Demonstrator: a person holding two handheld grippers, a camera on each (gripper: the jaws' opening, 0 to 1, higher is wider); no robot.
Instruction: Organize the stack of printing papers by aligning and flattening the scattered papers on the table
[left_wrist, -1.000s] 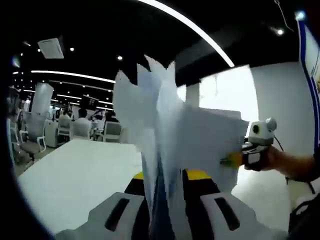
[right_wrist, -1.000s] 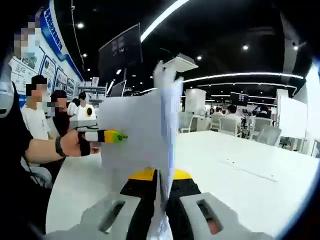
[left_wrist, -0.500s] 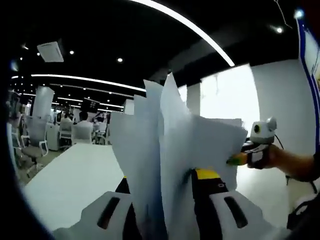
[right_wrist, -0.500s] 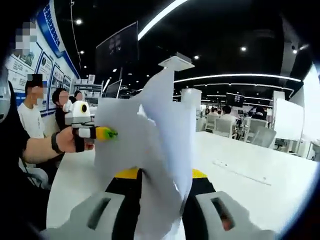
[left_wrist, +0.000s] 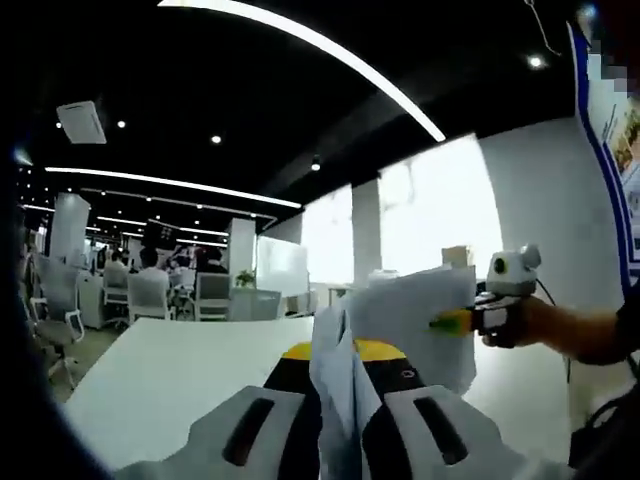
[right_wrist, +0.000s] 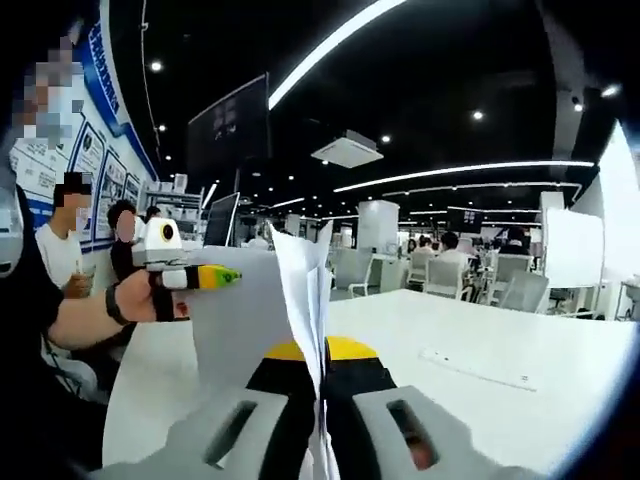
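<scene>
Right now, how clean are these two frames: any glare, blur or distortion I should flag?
Left gripper view: the bright wall panel is blown out, ceiling strip lights bend from fisheye, and the papers look soft. Right gripper view: the papers are sharper edge-on, background chairs are small and hazy, and the table shows mild sheen.

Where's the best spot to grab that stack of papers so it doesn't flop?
Probably the two short ends of the paper stack, one gripper per side, as the left gripper and right gripper hold it now: the sheets stand on edge and fan out loosely at their free edges.
</scene>
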